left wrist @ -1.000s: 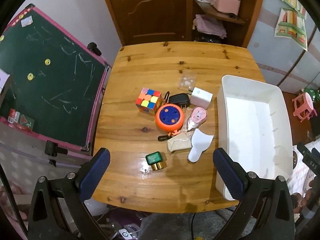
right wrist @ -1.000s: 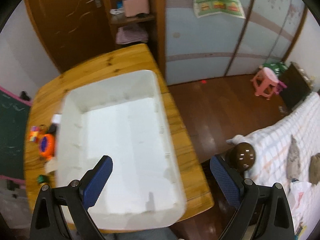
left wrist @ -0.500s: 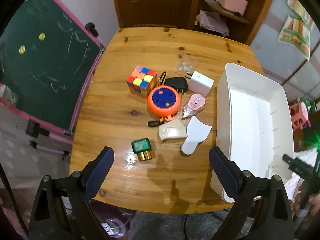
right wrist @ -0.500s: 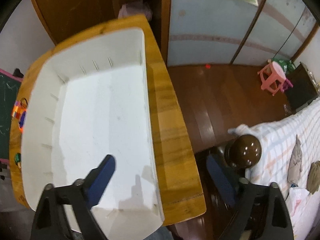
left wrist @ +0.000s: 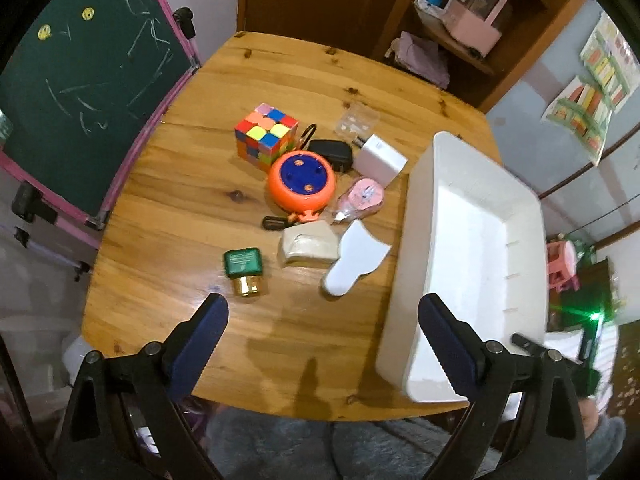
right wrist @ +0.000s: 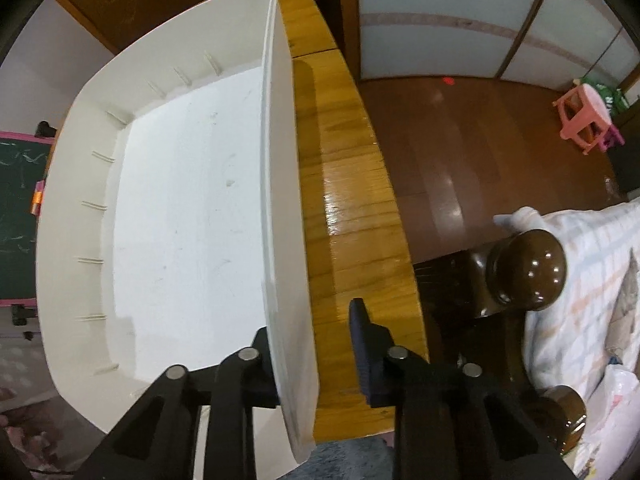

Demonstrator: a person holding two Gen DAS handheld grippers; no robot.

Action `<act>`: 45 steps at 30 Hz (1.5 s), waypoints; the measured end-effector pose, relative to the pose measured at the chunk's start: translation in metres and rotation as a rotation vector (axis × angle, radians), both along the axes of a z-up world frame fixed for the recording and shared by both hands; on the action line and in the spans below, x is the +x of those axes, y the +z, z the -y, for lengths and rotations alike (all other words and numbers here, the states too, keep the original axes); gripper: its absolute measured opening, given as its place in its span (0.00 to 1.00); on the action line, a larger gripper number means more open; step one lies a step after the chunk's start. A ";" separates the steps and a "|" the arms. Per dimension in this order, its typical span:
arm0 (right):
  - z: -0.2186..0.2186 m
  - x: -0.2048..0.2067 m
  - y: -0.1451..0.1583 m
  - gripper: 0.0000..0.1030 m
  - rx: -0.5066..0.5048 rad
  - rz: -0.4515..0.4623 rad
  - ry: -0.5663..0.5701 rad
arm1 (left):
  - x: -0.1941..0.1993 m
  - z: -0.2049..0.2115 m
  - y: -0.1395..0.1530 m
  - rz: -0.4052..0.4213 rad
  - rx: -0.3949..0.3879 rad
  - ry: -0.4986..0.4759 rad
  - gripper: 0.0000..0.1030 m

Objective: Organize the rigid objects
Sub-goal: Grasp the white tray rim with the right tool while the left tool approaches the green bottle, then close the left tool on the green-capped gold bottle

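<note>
A white plastic bin point(left wrist: 472, 240) stands empty on the right of the wooden table point(left wrist: 192, 184). Left of it lie a colour cube point(left wrist: 266, 136), an orange and blue round toy point(left wrist: 302, 180), a green bottle with gold cap point(left wrist: 244, 270), a beige block point(left wrist: 308, 246), a white flat piece point(left wrist: 354, 258), a white charger point(left wrist: 380, 158) and a black adapter point(left wrist: 330, 152). My left gripper point(left wrist: 320, 328) is open and empty above the table's near edge. My right gripper point(right wrist: 316, 344) straddles the bin's right wall point(right wrist: 288, 240), jaws narrowed but with a gap left on the outer side.
A green chalkboard point(left wrist: 80, 80) stands left of the table. A brown cupboard with shelves point(left wrist: 440, 20) is behind it. In the right wrist view a bed with a dark round post point(right wrist: 524, 276) is at the right, and a pink stool point(right wrist: 584, 116) on the floor.
My right gripper has moved down onto the bin's right wall and its jaws have narrowed around it. My left gripper has drifted closer to the table and the objects.
</note>
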State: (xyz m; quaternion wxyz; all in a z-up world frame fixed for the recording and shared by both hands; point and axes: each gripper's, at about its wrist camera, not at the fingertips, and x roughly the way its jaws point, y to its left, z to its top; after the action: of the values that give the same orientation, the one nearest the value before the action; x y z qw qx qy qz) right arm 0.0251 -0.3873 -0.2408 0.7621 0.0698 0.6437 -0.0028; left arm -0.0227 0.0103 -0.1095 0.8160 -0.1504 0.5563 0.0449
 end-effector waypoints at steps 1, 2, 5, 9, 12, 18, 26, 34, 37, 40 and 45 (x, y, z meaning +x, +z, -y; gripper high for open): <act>-0.002 0.000 0.000 0.19 -0.003 0.001 0.009 | -0.001 0.002 0.000 -0.004 0.021 -0.006 0.93; -0.004 0.000 0.000 0.16 -0.003 0.003 0.016 | -0.002 0.003 0.000 -0.005 0.040 -0.010 0.91; -0.009 0.000 0.002 0.07 0.002 0.013 0.038 | -0.004 -0.001 -0.002 -0.022 0.071 0.005 0.70; -0.013 -0.001 0.006 0.03 -0.028 0.037 0.056 | -0.008 -0.012 -0.010 -0.066 0.051 0.033 0.59; -0.012 -0.001 0.006 0.03 -0.025 0.040 0.045 | -0.009 -0.016 -0.012 -0.076 0.058 0.032 0.58; -0.009 -0.001 0.005 0.03 -0.025 0.037 -0.004 | 0.001 -0.022 -0.016 -0.096 0.073 -0.010 0.49; -0.006 0.000 0.004 0.04 -0.015 0.028 -0.095 | 0.024 -0.051 -0.035 -0.142 0.068 -0.063 0.44; -0.005 -0.001 0.004 0.05 -0.029 0.020 -0.160 | 0.032 -0.067 -0.073 -0.158 0.074 -0.186 0.45; -0.007 -0.001 0.004 0.07 -0.040 0.017 -0.180 | 0.036 -0.070 -0.093 -0.208 0.029 -0.185 0.45; -0.008 -0.001 0.004 0.08 -0.053 0.013 -0.198 | 0.040 -0.069 -0.101 -0.216 -0.019 -0.191 0.45; -0.008 -0.001 0.004 0.09 -0.067 0.011 -0.225 | 0.050 -0.064 -0.111 -0.242 -0.051 -0.194 0.45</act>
State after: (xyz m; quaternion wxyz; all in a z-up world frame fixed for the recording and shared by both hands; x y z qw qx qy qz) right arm 0.0244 -0.3788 -0.2371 0.7622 0.1160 0.6273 -0.1095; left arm 0.0278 0.0744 -0.2203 0.7394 -0.1102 0.6635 -0.0305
